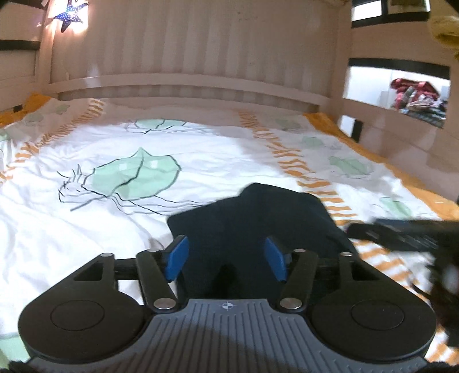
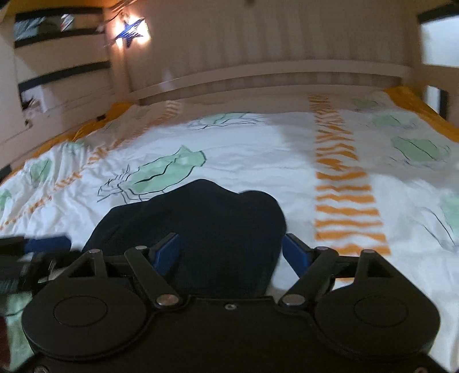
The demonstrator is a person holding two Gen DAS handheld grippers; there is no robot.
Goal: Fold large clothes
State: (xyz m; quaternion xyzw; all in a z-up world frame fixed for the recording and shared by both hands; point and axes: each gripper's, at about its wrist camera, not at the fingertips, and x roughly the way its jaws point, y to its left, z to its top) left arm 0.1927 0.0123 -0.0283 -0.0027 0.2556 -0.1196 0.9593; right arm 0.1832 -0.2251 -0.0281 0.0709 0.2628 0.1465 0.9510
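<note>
- Dark navy garment (image 1: 252, 218) bunched on the bed's leaf-printed cover (image 1: 86, 229), near edge hidden behind both tools.
- Left gripper (image 1: 228, 259): jaws spread wide, cloth between the blue pads, no grip visible.
- Right gripper (image 2: 232, 252): jaws likewise wide apart over the garment (image 2: 198, 218).
- Motion blur throughout; folds hard to make out.

Counts on the bed

One dark garment (image 1: 252, 221), two grippers, left (image 1: 226, 258) and right (image 2: 233, 252), one patterned bedspread (image 1: 86, 229), one star lamp (image 1: 70, 14), one headboard (image 1: 200, 57), one heap of clothes (image 1: 416, 97) on a shelf.
</note>
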